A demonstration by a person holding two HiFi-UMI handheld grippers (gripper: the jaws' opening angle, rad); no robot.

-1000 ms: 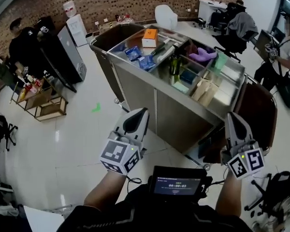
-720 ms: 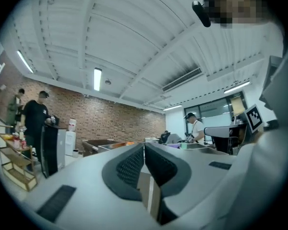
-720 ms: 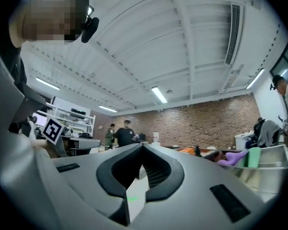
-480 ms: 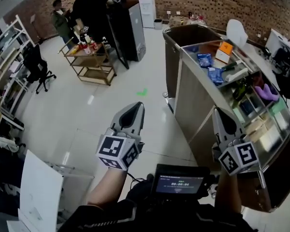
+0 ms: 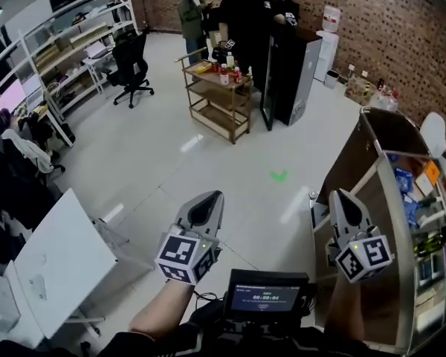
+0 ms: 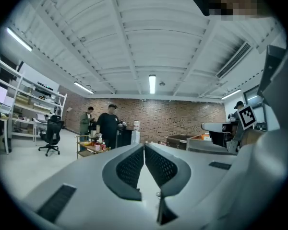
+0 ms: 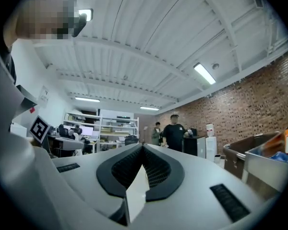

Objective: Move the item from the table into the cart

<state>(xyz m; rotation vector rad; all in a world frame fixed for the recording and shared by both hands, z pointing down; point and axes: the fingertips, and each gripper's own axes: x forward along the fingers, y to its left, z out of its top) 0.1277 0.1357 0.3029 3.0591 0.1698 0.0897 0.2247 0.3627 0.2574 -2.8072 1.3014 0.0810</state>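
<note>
Table (image 5: 59, 253) and cart (image 5: 359, 193), with left gripper (image 5: 212, 197) and right gripper (image 5: 334, 194) held level between them.
Both grippers point ahead side by side above pale floor (image 5: 163, 155), and each has its jaws pressed together, tip to tip. The white table stands at the lower left of the head view; the item on its top cannot be made out. The steel cart stands at the right edge, just beside the right gripper, with blue packets (image 5: 407, 199) and an orange box (image 5: 431, 172) in its top tray towards its far end. Beyond, two people (image 5: 247, 17) stand by a wooden trolley (image 5: 219, 103) near the brick wall (image 5: 401, 28).
</note>
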